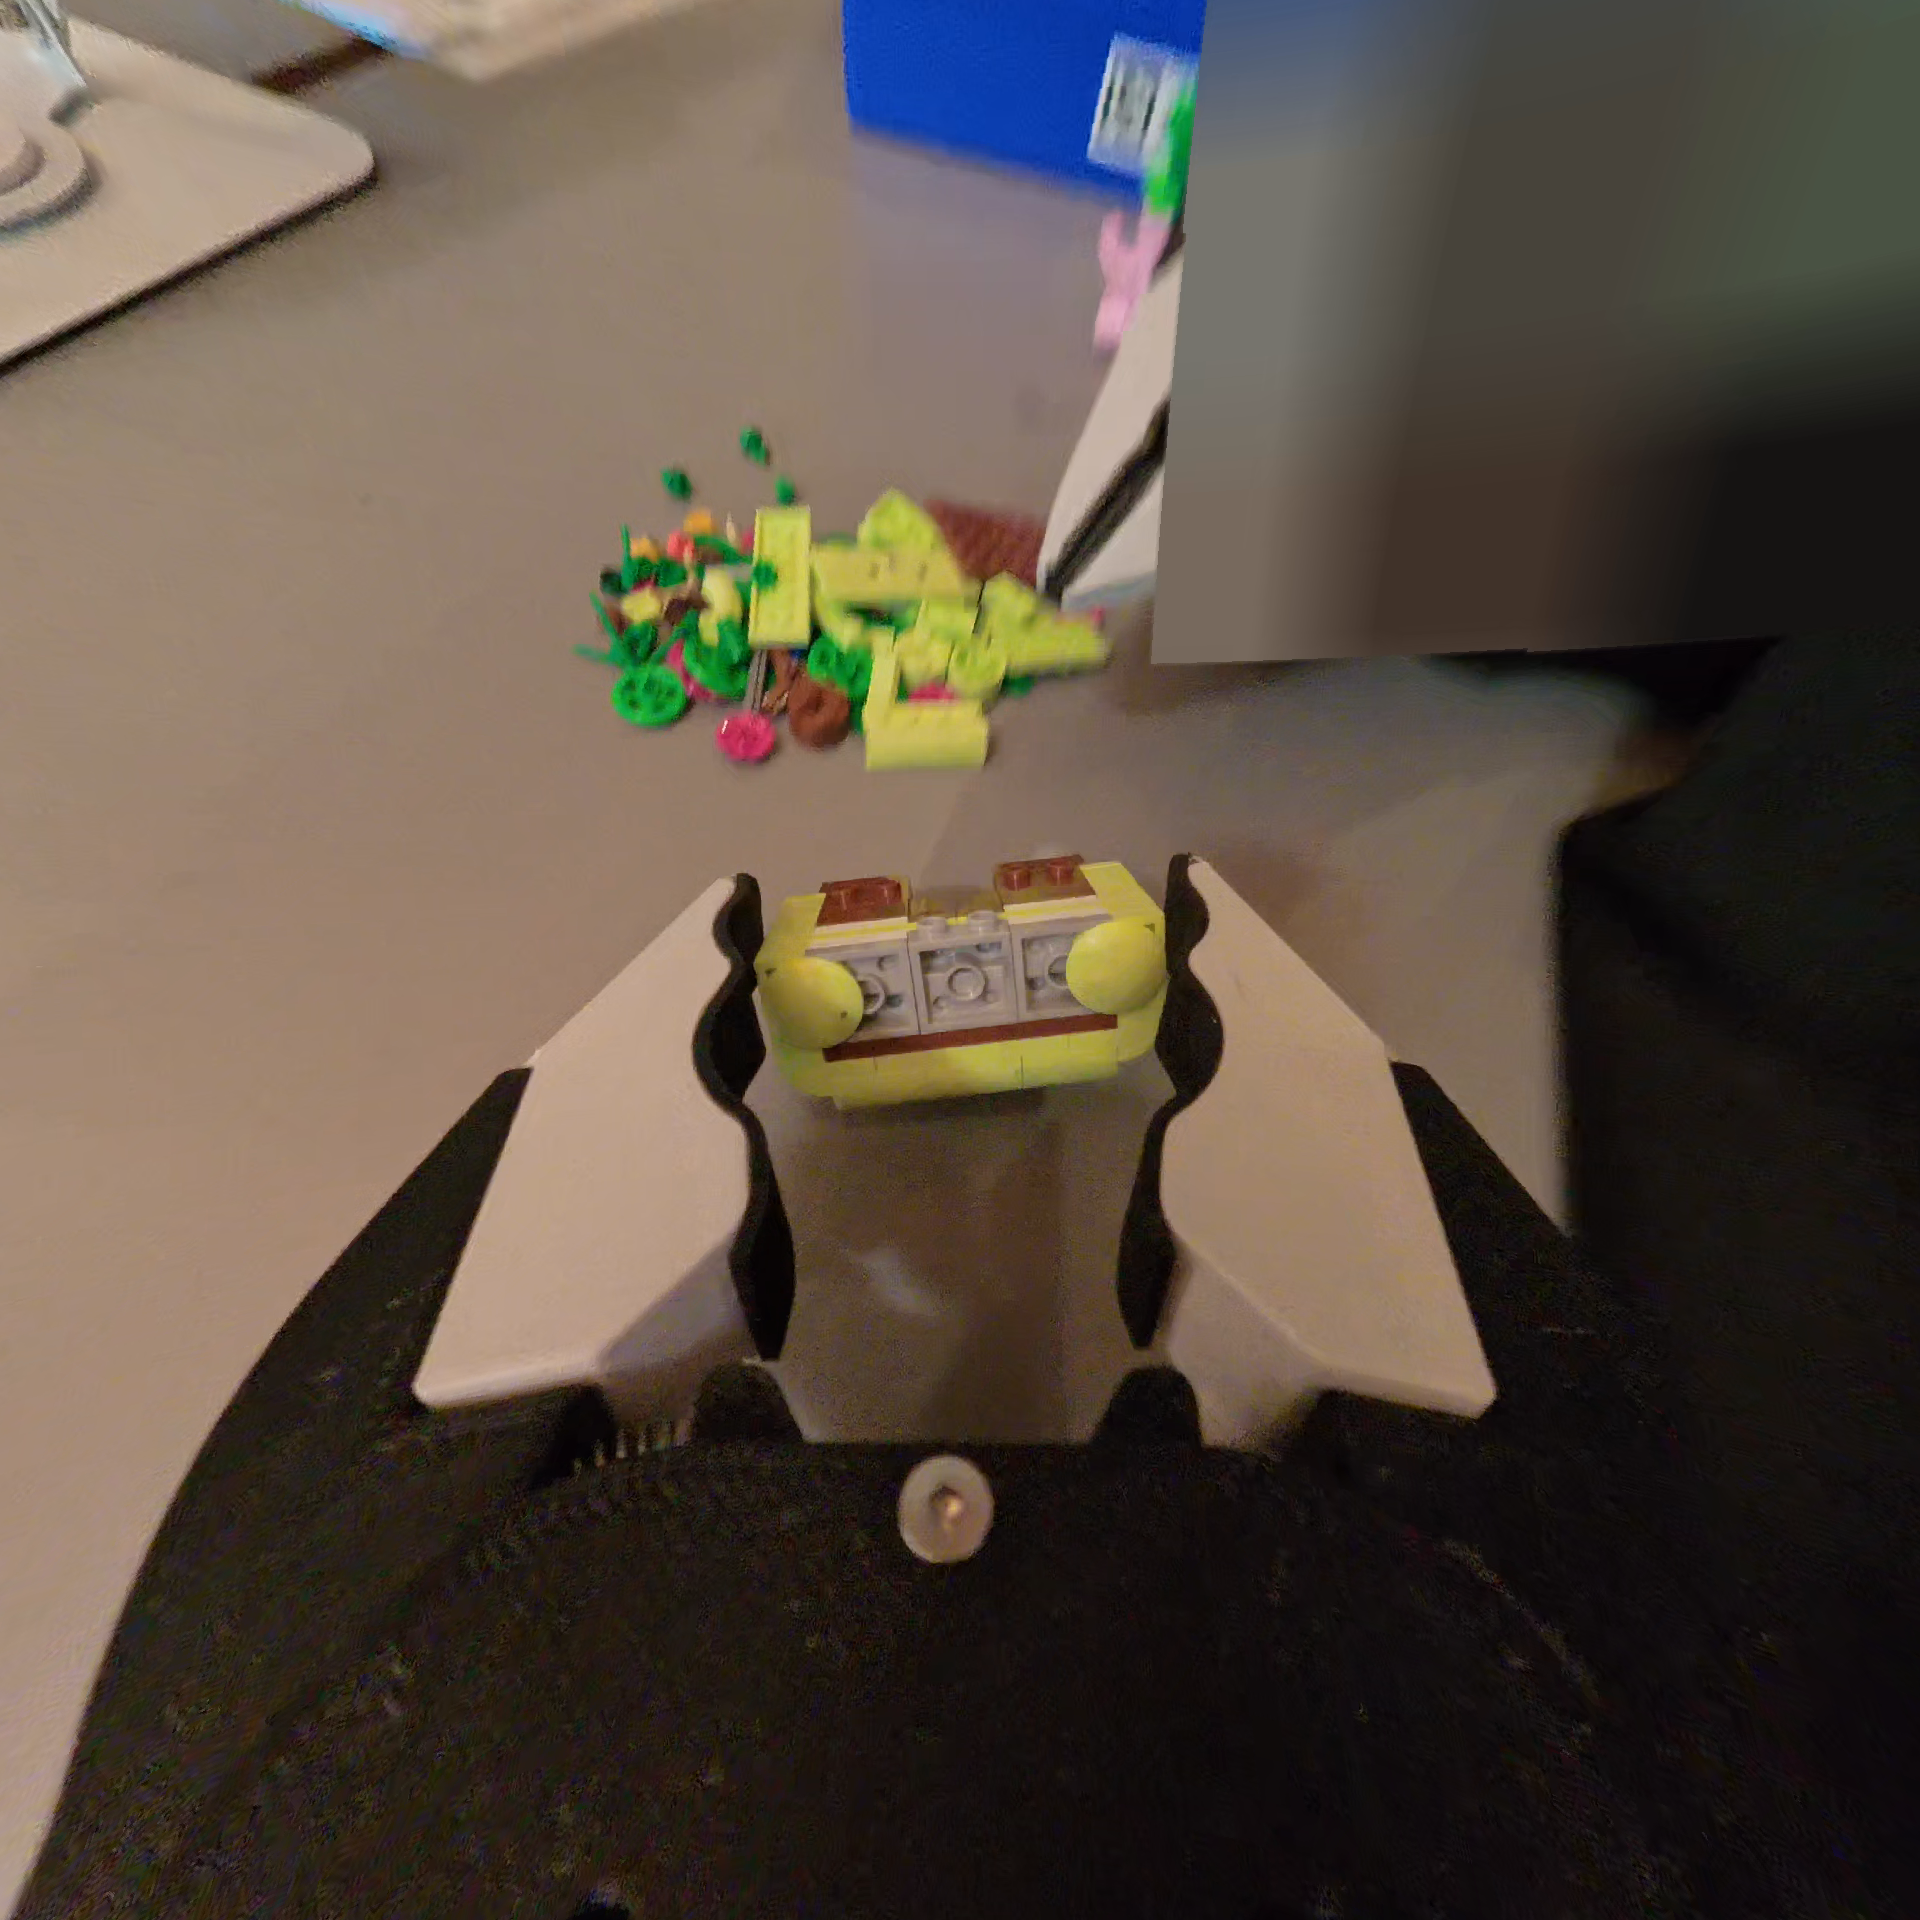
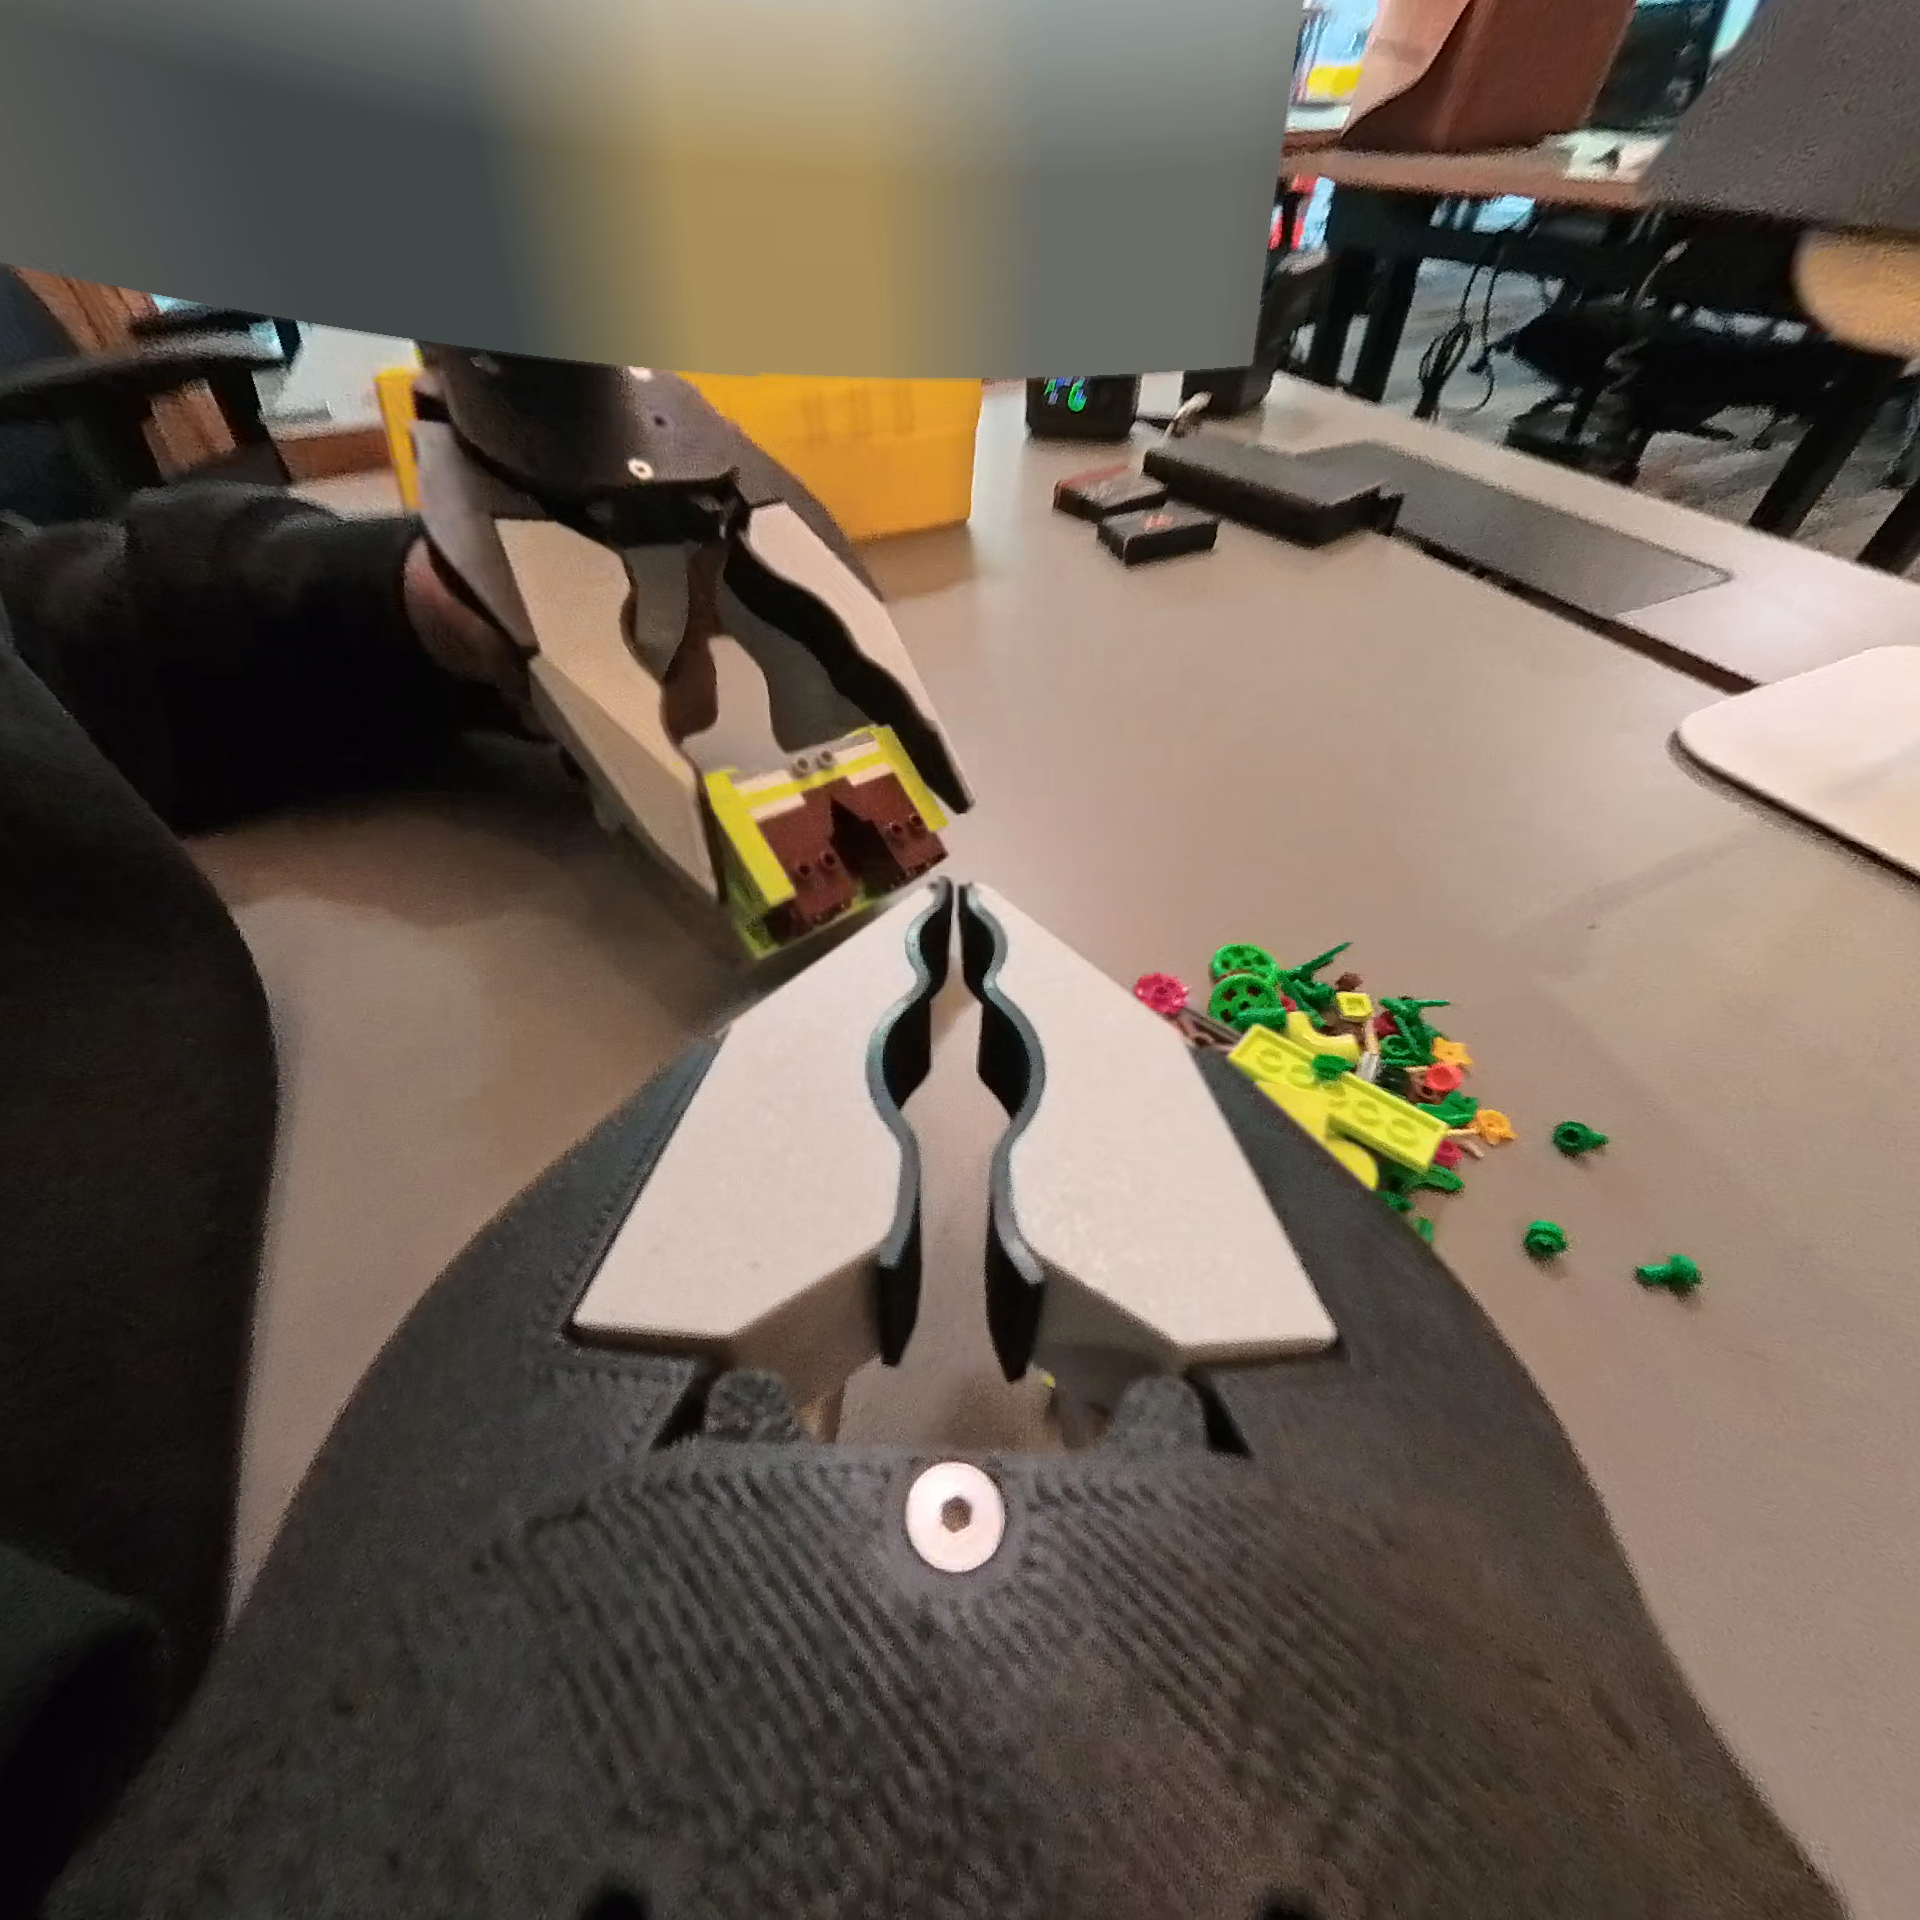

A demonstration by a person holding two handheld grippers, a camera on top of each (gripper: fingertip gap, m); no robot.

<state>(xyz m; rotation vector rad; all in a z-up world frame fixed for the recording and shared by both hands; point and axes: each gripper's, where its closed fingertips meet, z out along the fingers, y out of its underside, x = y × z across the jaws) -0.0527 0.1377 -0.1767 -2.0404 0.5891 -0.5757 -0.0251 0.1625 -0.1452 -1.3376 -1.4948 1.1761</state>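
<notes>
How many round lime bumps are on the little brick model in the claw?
2 lime bumps on the brick model's grey face: one at each end, by the left gripper's fingers. Other sides are hidden.

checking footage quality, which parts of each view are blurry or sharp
Left wrist view: the loose brick pile and blue box are smeared, while the brick block is fairly sharp. Right wrist view: the right tool is crisp and the edges bend.

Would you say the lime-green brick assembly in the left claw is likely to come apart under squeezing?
Possibly: the brick assembly is many small clipped pieces, so seams may pop. Its rounded side domes could slip against the left claw.
</notes>
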